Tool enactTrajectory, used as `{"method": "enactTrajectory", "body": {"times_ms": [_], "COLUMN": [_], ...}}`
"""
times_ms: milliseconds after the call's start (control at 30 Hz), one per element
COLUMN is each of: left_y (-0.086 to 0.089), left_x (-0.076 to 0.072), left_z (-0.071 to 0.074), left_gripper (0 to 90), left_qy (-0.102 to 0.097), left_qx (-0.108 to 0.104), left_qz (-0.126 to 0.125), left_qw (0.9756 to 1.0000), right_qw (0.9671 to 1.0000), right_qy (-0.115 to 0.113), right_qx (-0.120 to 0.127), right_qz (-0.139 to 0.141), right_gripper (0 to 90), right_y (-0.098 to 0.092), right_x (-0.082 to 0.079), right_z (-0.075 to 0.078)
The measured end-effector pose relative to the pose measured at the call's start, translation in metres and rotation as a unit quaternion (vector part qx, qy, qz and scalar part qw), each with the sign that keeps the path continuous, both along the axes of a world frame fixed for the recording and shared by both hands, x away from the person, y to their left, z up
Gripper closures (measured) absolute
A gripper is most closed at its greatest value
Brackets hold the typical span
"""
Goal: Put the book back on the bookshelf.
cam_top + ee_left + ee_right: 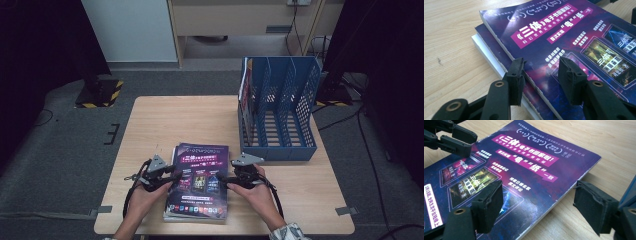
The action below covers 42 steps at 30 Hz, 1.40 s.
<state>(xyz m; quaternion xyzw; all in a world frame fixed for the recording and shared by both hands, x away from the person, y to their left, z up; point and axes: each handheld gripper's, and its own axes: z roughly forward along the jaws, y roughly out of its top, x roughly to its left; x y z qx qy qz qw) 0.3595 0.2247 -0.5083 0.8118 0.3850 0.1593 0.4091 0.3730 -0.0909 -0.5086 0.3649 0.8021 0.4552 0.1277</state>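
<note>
Hands at the near edge hold two tongs over a stack of magazines on the counter (150, 120). Left tongs (541, 75) stand apart astride the top magazine's (199, 181) left edge, pads not pressing. Right tongs (539, 205) gape wide across its right edge, nothing gripped. To lift cleanly, I judge each pair should catch only the top copy, low on its edge, and close evenly. Farther right stands a blue file rack (280, 110), one magazine (243, 87) in its left slot. Beyond, grey carpet and pale cabinets.
</note>
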Motion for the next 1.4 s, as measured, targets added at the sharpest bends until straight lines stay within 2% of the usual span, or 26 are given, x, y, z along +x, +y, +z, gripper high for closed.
{"method": "enactTrajectory", "body": {"times_ms": [233,400,633,800,933,1133,1400], "left_y": [-0.001,-0.001,-0.001,-0.001,-0.001,-0.001,0.000], "left_x": [-0.001,-0.001,-0.001,-0.001,-0.001,-0.001,-0.002], "left_z": [0.000,0.000,-0.001,-0.001,-0.001,-0.001,-0.002], "left_gripper": [54.5,54.3,54.1,53.9,53.9,53.8,53.5], "left_qy": [-0.001,-0.003,-0.003,-0.004,-0.004,-0.003,-0.003], "left_qx": [0.003,0.003,0.002,0.002,-0.001,-0.001,-0.001], "left_qz": [-0.001,0.000,0.001,0.002,0.002,0.002,0.004], "left_qw": [1.0000,1.0000,1.0000,1.0000,1.0000,1.0000,1.0000], "right_qw": [0.9993,0.9987,0.9972,0.9939,0.9939,0.9959,0.9964], "right_qy": [0.033,0.048,0.068,0.093,0.094,0.079,0.064], "right_qx": [0.014,0.011,0.031,0.058,0.056,0.043,0.055], "right_qz": [0.003,0.009,0.009,0.011,0.010,0.008,0.006], "right_gripper": [19.3,18.2,17.7,17.8,17.6,18.7,19.6], "right_y": [0.000,0.002,0.002,0.000,0.002,0.004,0.004], "right_x": [0.004,0.008,0.011,0.014,0.014,0.010,0.007], "right_z": [-0.008,-0.015,-0.019,-0.024,-0.024,-0.018,-0.009]}}
